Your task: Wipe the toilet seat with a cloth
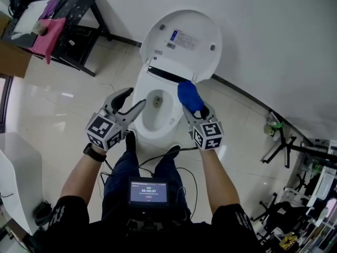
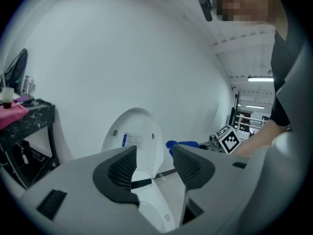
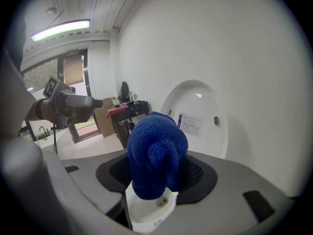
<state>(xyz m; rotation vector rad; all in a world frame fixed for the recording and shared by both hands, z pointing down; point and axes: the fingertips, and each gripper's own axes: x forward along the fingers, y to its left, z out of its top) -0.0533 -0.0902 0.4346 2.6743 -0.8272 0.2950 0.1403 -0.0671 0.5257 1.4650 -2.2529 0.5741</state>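
A white toilet (image 1: 138,91) stands in front of me with its lid (image 1: 181,42) raised against the wall; the rim around the bowl (image 1: 156,109) is bare. My right gripper (image 1: 196,109) is shut on a bunched blue cloth (image 1: 189,96), held over the right rear part of the rim, near the hinge. In the right gripper view the blue cloth (image 3: 157,154) fills the space between the jaws. My left gripper (image 1: 130,100) is open and holds nothing, hovering just left of the bowl. In the left gripper view its jaws frame the lid (image 2: 133,137) and the cloth (image 2: 182,145).
A black rack (image 1: 73,20) with a pink cloth (image 1: 48,36) draped on it stands at the far left. A cardboard box (image 1: 13,57) sits beside it. Black stands and clutter (image 1: 289,146) fill the floor at the right. A white wall runs behind the toilet.
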